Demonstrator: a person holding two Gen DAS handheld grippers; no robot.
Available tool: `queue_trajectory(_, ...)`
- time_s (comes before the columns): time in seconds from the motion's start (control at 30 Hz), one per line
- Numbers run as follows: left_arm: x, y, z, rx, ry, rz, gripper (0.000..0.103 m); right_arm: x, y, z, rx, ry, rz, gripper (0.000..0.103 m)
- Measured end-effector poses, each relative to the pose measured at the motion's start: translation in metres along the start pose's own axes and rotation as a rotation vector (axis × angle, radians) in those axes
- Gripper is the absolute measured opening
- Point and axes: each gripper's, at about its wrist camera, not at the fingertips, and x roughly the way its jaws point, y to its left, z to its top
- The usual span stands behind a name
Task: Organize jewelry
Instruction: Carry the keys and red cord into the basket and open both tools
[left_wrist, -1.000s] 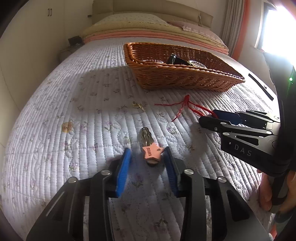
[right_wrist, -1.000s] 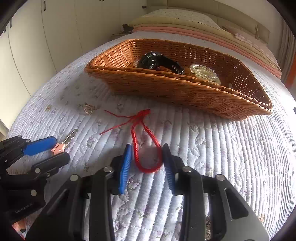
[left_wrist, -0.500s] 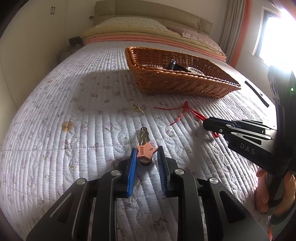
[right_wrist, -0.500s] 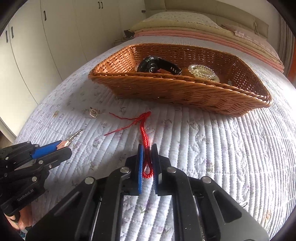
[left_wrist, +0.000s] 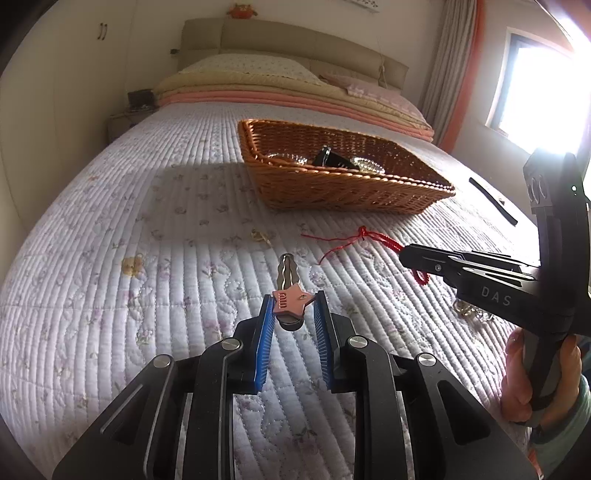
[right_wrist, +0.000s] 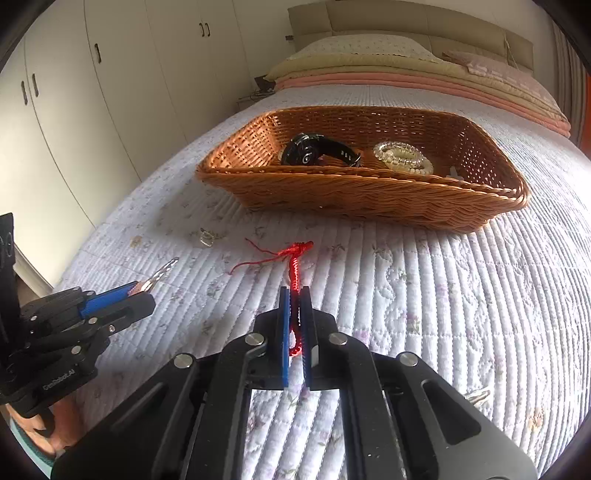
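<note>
The left gripper is pinching the pink star-shaped head of a single key between its ribbed blue pads, the jaws standing only as far apart as the star is wide, while the wavy metal blade is pointing forward above the quilt. The right gripper is clamping one red braided cord bracelet, its jaws nearly together with the loop end squeezed between them; the knot and two loose thread tails are trailing ahead on the quilt. One rectangular woven wicker basket is sitting farther up the bed, holding one black watch and one clear coiled bracelet, lying side by side. One small gold-toned trinket is resting on the stitched, flower-printed quilt between the key and the basket, well apart from both grippers. In the left wrist view, another pale glinting piece is lying partly hidden beneath the right gripper.
</note>
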Motion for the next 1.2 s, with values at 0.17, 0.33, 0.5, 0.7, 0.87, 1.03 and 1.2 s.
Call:
queue_trajectory(0.17, -0.013, -0.003, 0.005, 0.013, -0.040, -0.037, 0.020, -0.026, -0.007, -0.005, 0.048, -0.024, 0.064, 0.004)
queue_trajectory(0.33, -0.030, -0.021, 0.022, 0.058, -0.109, -0.047, 0.020, -0.064, -0.013, 0.002, 0.047, -0.081, 0.084, 0.004)
queue_trajectory(0.5, -0.042, -0.038, 0.055, 0.111, -0.193, -0.035, 0.020, -0.092, -0.019, 0.032, 0.035, -0.169, 0.066, 0.004)
queue_trajectory(0.7, -0.026, -0.043, 0.108, 0.097, -0.243, -0.049, 0.020, -0.095, -0.036, 0.080, 0.029, -0.239, -0.007, 0.004)
queue_trajectory(0.87, 0.001, -0.043, 0.147, 0.074, -0.246, -0.069, 0.020, -0.075, -0.052, 0.117, 0.036, -0.236, -0.054, 0.004)
queue_trajectory(1.03, 0.041, -0.044, 0.166, 0.061, -0.197, -0.072, 0.020, -0.033, -0.073, 0.147, 0.090, -0.153, -0.058, 0.004)
queue_trajectory(1.2, 0.084, -0.040, 0.169, 0.036, -0.114, -0.062, 0.020, 0.015, -0.099, 0.155, 0.178, -0.037, -0.039, 0.004)
